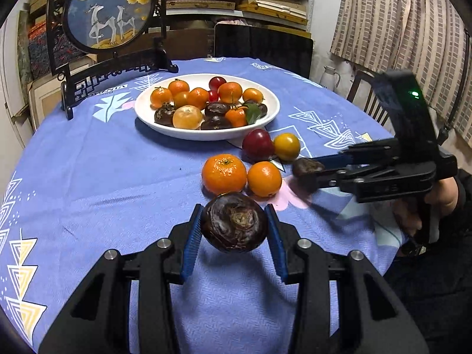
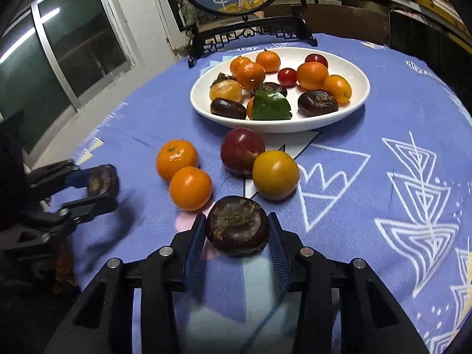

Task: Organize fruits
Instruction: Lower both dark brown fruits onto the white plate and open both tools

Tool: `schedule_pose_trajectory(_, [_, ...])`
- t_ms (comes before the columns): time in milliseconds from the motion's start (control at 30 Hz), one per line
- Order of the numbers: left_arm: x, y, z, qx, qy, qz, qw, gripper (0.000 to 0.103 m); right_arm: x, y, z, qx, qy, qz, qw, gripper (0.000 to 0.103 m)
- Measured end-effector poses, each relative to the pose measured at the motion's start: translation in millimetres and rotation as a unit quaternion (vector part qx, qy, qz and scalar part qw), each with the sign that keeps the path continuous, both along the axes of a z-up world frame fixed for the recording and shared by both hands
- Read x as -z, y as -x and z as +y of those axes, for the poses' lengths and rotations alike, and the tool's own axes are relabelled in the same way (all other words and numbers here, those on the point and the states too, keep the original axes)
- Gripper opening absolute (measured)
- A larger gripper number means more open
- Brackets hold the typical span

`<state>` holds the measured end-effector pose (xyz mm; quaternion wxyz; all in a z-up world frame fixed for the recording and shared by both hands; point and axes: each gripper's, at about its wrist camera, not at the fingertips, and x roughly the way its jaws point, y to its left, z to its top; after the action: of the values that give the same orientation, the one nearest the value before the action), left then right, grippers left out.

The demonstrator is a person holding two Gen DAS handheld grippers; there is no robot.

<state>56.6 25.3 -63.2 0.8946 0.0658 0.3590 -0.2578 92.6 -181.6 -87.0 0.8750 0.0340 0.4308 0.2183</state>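
Both grippers carrying a water chestnut each, plate's the obvious drop spot

Left wrist view: left gripper [image 1: 236, 221] is pinched snug on a chestnut [image 1: 234, 221], lifted off the cloth [image 1: 103, 177] so it clears the oranges [image 1: 224, 173] ahead; plate [image 1: 274, 103] sits further back, already loaded; right wrist view: right gripper [image 2: 237, 225] clamped the same way on its own nut [image 2: 237, 224], plum [image 2: 242, 151] and yellow fruit [image 2: 275, 174] loose between it and the plate
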Motion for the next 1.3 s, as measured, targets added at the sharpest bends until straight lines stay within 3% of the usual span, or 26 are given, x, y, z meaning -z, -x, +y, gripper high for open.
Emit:
schedule_pose_trajectory(233, [-11.4,-2.2,-3.7,0.001,0.01,-0.013,0.9999,0.04,-29.3,11.6,-43.4,0.03,-0.056,-0.024,0.998,0.042])
schedule_pose_trajectory(467, [-33.4,-34.0,-18.5,0.002,0.019,-0.03,0.9994,0.04,-65.8,-8.9,-76.5,0.062,-0.098,-0.057,0.992,0.042])
schedule_pose_trajectory(667, [-55.7,-83.1,-35.5,-0.007,0.024,-0.051,0.9984,0.04,-83.7,-58.3,-79.5,0.07,-0.115,-0.055,0.989,0.042])
schedule_pose_trajectory(767, [-60.5,-120.9,-44.4,-0.013,0.007,-0.063,0.9979,0.041,-85.8,-91.4,-74.8,0.076,-0.119,-0.045,0.989,0.043])
schedule_pose_trajectory(1000, [-42.2,-192.8,-48.9,-0.038,0.005,-0.024,0.999,0.041,-72.5,-159.1,-54.0,0.082,-0.101,-0.027,0.991,0.043])
schedule_pose_trajectory(1133, [-34.5,-208.9,-51.9,-0.039,0.002,-0.014,0.9992,0.041,-64.3,-186.7,-41.6,0.079,-0.1,-0.018,0.992,0.043])
schedule_pose_trajectory(1167, [-33.1,-209.2,-51.8,-0.038,0.003,-0.013,0.9992,0.047,-62.6,-192.8,-37.4,0.076,-0.1,-0.016,0.992,0.044])
schedule_pose_trajectory(1200, [-32.1,-207.7,-51.5,-0.038,0.001,-0.014,0.9992,0.059,-62.2,-195.5,-35.8,0.077,-0.098,-0.018,0.992,0.045])
schedule_pose_trajectory(1233, [-32.4,-204.4,-50.6,-0.041,-0.001,-0.019,0.999,0.065,-62.5,-197.4,-33.2,0.079,-0.094,-0.023,0.992,0.052])
schedule_pose_trajectory(1300, [-36.3,-195.9,-48.5,-0.039,0.0,-0.028,0.9988,0.07,-63.7,-193.1,-32.6,0.081,-0.094,-0.032,0.992,0.053])
